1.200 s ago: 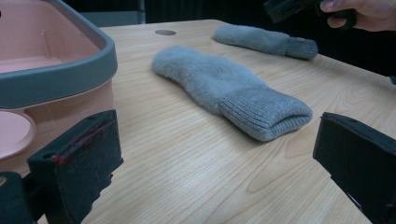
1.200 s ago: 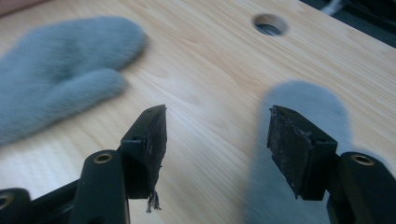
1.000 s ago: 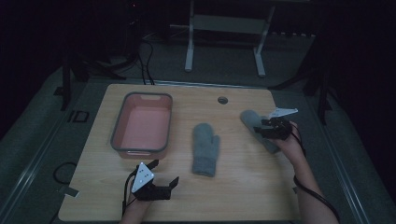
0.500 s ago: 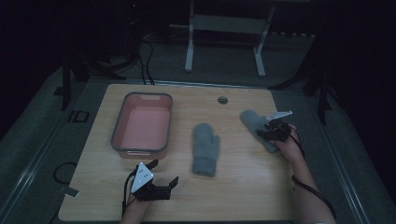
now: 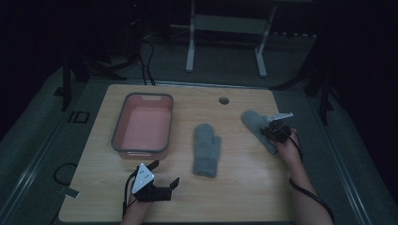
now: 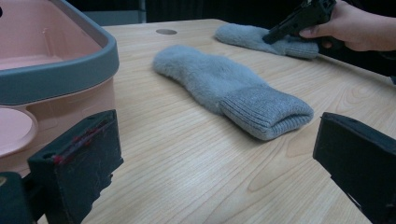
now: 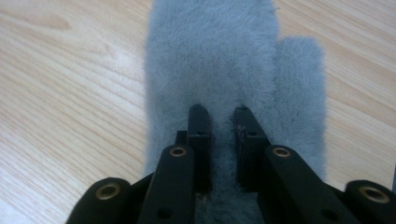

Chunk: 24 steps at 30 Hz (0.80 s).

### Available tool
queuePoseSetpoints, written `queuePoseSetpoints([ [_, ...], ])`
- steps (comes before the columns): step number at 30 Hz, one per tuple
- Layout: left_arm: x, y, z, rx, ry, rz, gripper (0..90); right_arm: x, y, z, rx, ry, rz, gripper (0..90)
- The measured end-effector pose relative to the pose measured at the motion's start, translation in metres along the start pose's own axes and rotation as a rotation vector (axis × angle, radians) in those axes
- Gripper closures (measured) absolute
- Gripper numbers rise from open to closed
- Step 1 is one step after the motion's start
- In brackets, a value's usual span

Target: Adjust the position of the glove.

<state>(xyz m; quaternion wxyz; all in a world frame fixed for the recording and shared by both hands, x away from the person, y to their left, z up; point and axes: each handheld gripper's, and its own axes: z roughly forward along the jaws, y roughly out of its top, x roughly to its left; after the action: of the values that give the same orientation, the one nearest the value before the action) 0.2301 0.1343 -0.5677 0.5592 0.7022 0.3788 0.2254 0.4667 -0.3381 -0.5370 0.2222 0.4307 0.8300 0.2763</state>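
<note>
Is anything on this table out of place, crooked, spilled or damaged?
Nothing stands out. The pink tub sits square and looks empty. One grey mitten lies flat mid-table; the other mitten lies angled near the right edge, where the right gripper has pinched a fold of its fleece. No spills or damage show.

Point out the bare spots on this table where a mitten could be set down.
Bare wood lies between the middle mitten and the right mitten, and along the near edge between the left tongs and the right forearm. The far strip by the table hole is free. The pink bin crowds the left.
</note>
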Motion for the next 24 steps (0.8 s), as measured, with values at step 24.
queuePoseSetpoints([
  [24,-0.002,0.002,-0.003,-0.018,0.006,0.000,1.4,0.064,-0.017,-0.091,-0.169,-0.209,0.325,85.1],
])
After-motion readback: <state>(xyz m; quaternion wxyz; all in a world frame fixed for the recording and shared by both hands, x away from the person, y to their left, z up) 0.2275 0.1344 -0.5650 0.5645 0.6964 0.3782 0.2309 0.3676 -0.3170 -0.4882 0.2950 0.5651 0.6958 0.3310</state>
